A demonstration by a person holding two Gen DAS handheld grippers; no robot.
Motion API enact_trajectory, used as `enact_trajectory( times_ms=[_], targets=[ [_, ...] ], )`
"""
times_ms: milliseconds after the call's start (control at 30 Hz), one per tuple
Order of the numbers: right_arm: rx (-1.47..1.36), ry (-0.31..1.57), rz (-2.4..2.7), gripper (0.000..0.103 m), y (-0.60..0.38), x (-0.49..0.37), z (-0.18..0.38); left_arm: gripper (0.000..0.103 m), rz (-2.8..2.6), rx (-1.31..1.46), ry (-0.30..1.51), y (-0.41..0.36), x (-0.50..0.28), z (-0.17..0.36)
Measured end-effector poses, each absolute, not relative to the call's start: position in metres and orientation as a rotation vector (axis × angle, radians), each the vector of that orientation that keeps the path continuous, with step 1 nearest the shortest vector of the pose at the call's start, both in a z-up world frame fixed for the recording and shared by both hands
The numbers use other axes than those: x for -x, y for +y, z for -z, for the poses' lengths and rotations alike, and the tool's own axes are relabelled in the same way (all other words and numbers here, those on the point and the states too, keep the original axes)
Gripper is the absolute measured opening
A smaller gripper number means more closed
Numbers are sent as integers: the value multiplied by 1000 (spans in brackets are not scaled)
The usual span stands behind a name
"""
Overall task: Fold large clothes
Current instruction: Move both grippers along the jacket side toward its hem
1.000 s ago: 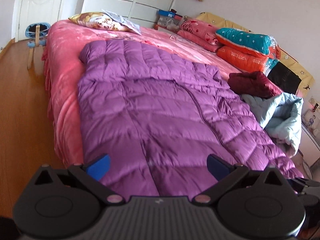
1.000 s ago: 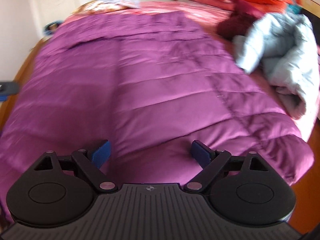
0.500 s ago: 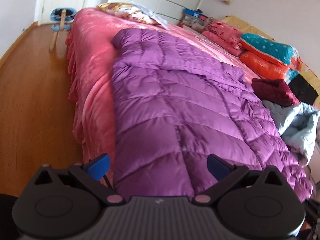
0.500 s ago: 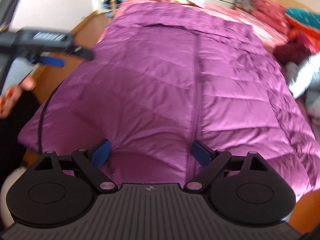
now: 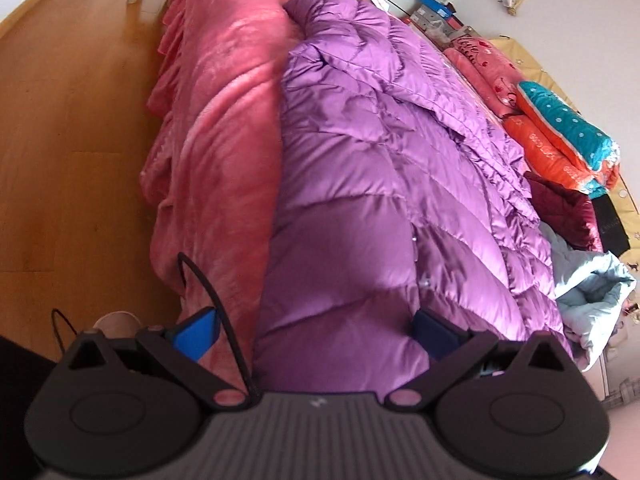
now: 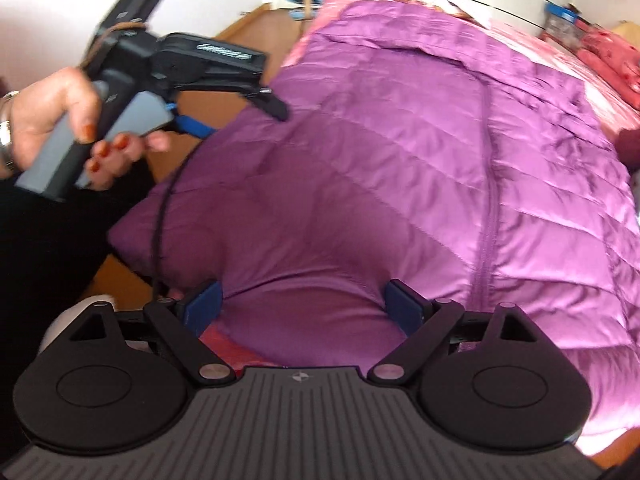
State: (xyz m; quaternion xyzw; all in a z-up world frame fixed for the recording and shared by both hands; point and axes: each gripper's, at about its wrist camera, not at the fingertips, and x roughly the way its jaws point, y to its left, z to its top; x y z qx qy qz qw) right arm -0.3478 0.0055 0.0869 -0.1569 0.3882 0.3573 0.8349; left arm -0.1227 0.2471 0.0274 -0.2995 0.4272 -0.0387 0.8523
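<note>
A large purple quilted down coat [image 5: 380,184] lies spread flat on the pink bed [image 5: 224,128], zipper up. My left gripper [image 5: 316,336] is open just above the coat's near left hem, with the left edge of the coat between its blue pads. My right gripper [image 6: 304,306] is also open, and the near hem of the coat [image 6: 360,184] bulges up between its fingers. In the right wrist view a hand [image 6: 52,120] holds the left gripper [image 6: 240,122] over the coat's left edge.
A black cable [image 5: 216,300] hangs by the bed's side. Wooden floor [image 5: 72,128] lies to the left. On the bed's right are a light blue coat [image 5: 592,292], a dark red garment [image 5: 564,208] and orange and teal pillows [image 5: 560,132].
Both grippers have swung left and come down close to the coat's near hem. The left one now looks along the coat's left edge. Both stayed open.
</note>
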Motion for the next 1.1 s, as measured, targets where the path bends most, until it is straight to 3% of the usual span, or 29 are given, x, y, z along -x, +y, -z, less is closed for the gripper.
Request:
enact_trajectory(
  times_ms=[400,867,1100],
  targets=[
    [135,925,-1063,103,16,348,-93,102,213,629,986,241,116,-22],
    [155,1058,-1189,103,37,360,-81,102,205,686,1056,254,116,-14],
    [148,1069,-1171,103,27,363,-82,102,136,516,1047,258,119,-38]
  ],
)
